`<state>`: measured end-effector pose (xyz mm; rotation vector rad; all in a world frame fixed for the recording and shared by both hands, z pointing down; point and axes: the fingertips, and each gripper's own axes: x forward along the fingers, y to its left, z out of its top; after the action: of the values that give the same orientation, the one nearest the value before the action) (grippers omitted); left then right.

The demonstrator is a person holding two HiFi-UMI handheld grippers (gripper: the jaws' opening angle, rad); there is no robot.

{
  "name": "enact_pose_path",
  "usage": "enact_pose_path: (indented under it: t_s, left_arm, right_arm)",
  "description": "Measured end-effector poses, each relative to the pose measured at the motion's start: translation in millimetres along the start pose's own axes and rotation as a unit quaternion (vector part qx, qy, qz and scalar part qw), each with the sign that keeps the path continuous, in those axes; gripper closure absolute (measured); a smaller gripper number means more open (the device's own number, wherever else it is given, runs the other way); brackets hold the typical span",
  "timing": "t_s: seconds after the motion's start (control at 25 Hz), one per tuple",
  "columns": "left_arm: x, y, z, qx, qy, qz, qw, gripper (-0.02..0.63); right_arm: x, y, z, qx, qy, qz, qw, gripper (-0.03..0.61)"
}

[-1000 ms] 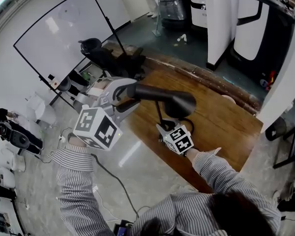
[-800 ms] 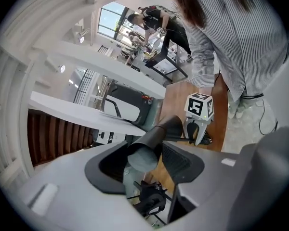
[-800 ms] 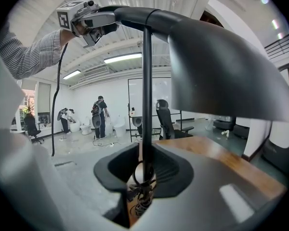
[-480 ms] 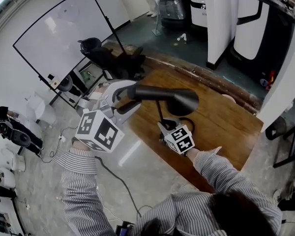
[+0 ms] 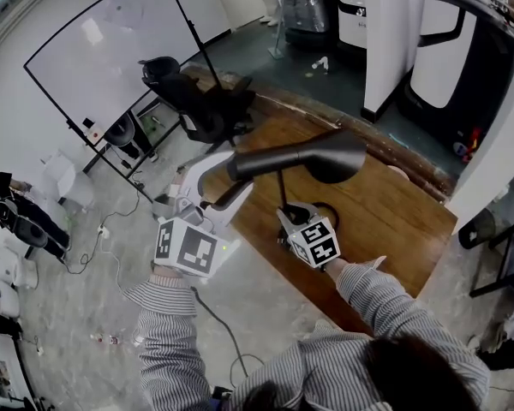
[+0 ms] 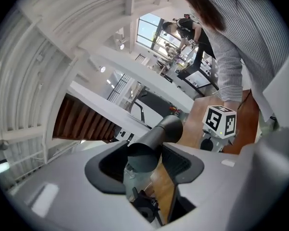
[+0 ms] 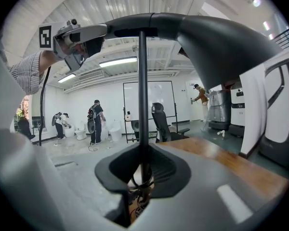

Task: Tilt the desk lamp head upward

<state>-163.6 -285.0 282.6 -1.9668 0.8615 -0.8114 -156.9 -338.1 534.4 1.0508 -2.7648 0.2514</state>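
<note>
Desk lamp (image 5: 265, 161): stood at the near left edge of the wooden table (image 5: 385, 212), a thin pole carrying a long dark lamp head across its top.
Progress: judged part-way. The lamp head (image 5: 325, 157) lay close to level, its shade end a touch higher than its tail, and the shade's mouth faced down at the table.
Left to do: by that reading, the tail had to drop lower so the shade would swing up and face outward. Both grippers could then let go.
Left gripper (image 5: 223, 178): at the far left of the lamp, out over the floor beside the table. Its jaws were spread wide yet closed on the tail of the lamp head.
Tail and fingers: in the left gripper view the round dark tail ran straight out between the two pads (image 6: 176, 160), seated deep in the grip, with the shade end pointing away from the camera.
Pole (image 7: 142, 95): upright in the middle, meeting the lamp head at its pivot, to the right of the left gripper's hold.
Right gripper (image 5: 289, 212): low on the pole, just above the base. Its jaws were drawn in on the slim rod with a cable looped beside it, apparently bracing the lamp.
Shade: at the right end, well apart from either gripper's fingers, over bare wood.
</note>
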Motion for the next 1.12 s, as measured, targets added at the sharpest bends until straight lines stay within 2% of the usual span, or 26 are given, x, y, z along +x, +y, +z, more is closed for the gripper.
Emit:
enact_pose_path:
  t_s: [0.16,0.32,0.48,0.84,0.92,1.12]
  left_arm:
    - [-4,-5,-7,-0.061,-0.035,0.039,0.9968,0.383]
    - [-8,-12,-7,-0.113,-0.069,0.077,0.9881,0.383]
    - [-11,-14,-7,-0.13,-0.1,0.112,0.98,0.384]
    - [-9,-21,-16,-0.174,-0.116,0.144,0.9673,0.383]
    - [-8,-25,-22,-0.195,-0.116,0.152,0.962,0.385]
    - [-5,-36,-34,-0.26,-0.122,0.18,0.9408,0.385]
  right_arm:
    - [0,1,-1,-0.001,0.003,0.004,1.0,0.526]
    - [-3,2,-3,-0.004,0.003,0.007,1.0,0.526]
    - [-3,3,-3,-0.003,0.005,0.005,1.0,0.526]
    - [-2,0,-3,-0.001,0.005,0.002,1.0,0.526]
    - [-2,0,-2,0.0,0.003,0.0,1.0,0.526]
    - [-2,0,-2,0.001,0.004,0.0,1.0,0.526]
